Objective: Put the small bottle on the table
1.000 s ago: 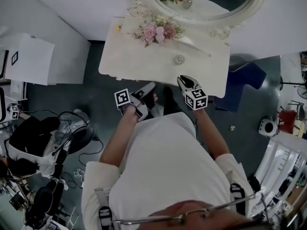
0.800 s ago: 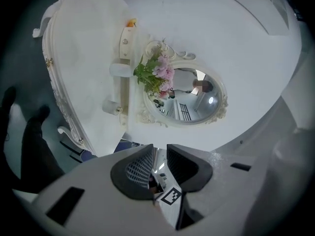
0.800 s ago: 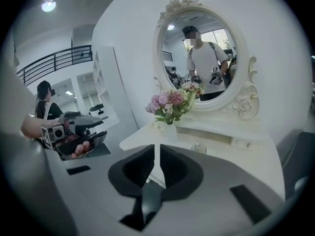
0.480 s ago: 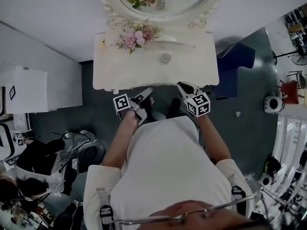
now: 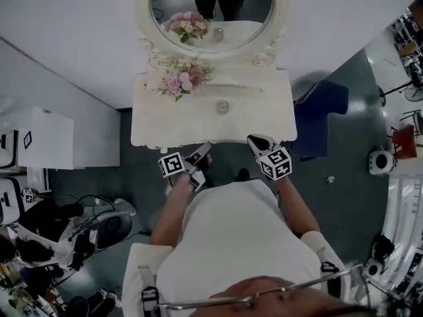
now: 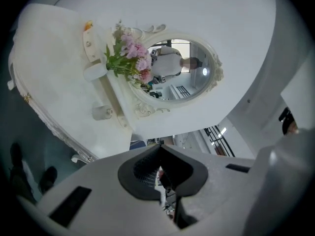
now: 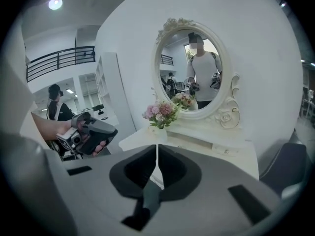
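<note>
A small pale bottle [image 5: 223, 107] stands upright on the white dressing table [image 5: 172, 127], in front of the oval mirror [image 5: 211, 8] and right of the pink flowers [image 5: 178, 81]. In the left gripper view the bottle [image 6: 102, 113] is well away from the jaws. My left gripper [image 5: 203, 148] is at the table's front edge. It has just closed, and its jaws meet with nothing between them [image 6: 158, 149]. My right gripper [image 5: 254, 139] hovers by the same edge, also shut and empty [image 7: 157, 149]. The right gripper view does not show the bottle.
A dark blue chair [image 5: 320, 114] stands right of the table. A white box [image 5: 39, 137] is at the left, with cables and dark equipment [image 5: 66, 236] on the floor below it. The wall rises behind the mirror.
Both grippers have drawn back from over the table's front edge towards my body. The bottle stays standing on the tabletop. The head view now shows the whole mirror.
</note>
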`<state>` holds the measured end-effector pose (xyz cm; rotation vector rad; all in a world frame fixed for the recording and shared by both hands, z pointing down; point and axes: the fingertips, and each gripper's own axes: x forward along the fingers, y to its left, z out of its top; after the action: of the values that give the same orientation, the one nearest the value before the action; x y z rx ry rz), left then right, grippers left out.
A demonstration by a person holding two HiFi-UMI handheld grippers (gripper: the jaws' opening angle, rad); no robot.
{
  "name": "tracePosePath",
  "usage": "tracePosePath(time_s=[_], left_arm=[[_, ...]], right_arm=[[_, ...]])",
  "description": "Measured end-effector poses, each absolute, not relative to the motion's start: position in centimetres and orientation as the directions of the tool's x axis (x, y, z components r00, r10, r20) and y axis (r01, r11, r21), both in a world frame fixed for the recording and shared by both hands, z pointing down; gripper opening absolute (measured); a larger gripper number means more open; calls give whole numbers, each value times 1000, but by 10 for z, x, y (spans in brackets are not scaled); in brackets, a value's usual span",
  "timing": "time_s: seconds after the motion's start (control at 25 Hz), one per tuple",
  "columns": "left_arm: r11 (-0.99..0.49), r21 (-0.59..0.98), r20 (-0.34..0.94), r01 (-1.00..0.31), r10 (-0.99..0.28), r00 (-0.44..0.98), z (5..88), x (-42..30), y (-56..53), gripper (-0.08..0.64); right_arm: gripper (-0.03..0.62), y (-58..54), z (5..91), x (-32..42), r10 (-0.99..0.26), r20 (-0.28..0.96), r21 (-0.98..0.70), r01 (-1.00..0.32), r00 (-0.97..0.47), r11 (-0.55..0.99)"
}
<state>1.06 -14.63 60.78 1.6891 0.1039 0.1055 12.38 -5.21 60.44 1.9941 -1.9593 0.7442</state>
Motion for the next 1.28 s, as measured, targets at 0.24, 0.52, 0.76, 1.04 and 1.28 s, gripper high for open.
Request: tracePosePath(time_s=[0.24, 0.52, 0.76, 1.04, 1.28], left_arm=[[-425, 904, 90, -43, 91, 992, 583, 23, -157, 3], [-747, 657, 191, -103, 32, 981, 560, 31, -153, 3], [-834, 535, 207, -135, -26, 978, 556, 31, -147, 3], [-832, 534, 227, -151, -31, 973, 560, 27, -150, 3], [-828, 539, 232, -156, -33, 972, 561, 27, -154, 3]], right_arm=[[17, -57, 589, 148, -868, 495, -147, -989, -46, -32], [18, -54, 575, 160, -884, 462, -128, -992, -69, 10], [17, -48, 572, 163, -895, 437, -131, -991, -93, 39], [8, -52, 567, 167, -908, 409, -132, -990, -92, 41], [8, -55, 569, 164, -908, 408, -138, -990, -96, 43]])
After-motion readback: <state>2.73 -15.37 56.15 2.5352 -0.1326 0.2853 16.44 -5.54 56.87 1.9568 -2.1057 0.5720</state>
